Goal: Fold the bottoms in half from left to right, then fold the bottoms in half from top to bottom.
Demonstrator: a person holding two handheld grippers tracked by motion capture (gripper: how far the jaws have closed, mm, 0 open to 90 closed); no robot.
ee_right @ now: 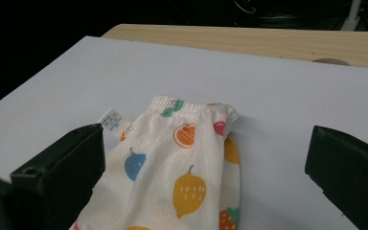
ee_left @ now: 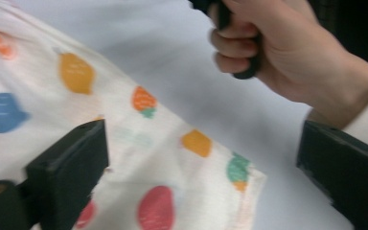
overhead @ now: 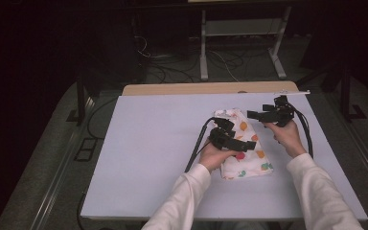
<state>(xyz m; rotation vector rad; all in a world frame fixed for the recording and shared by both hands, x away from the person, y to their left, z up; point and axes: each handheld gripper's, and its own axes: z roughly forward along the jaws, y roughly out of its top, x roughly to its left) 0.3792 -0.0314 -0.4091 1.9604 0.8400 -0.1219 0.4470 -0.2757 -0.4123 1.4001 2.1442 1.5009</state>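
Both grippers spread above the folded shorts, nothing pinched.

The shorts [overhead: 243, 143] lie right of centre on the table [overhead: 143, 143], waistband far; my left gripper [overhead: 246, 145] hovers over them, my right gripper [overhead: 252, 114] just right. I'd lift clear without snagging the fold. My left hand [overhead: 216, 154] covers their near-left edge.

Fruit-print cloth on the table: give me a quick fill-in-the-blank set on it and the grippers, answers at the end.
1. The folded white fruit-print cloth lies on the pale ____ table.
2. The left gripper has its jaws ____, with no pad pressing the cloth.
3. The right gripper holds ____ between its jaws.
4. In the right gripper view, a small white ____ sticks out at the cloth's elastic edge.

Missing words: grey; open; nothing; label
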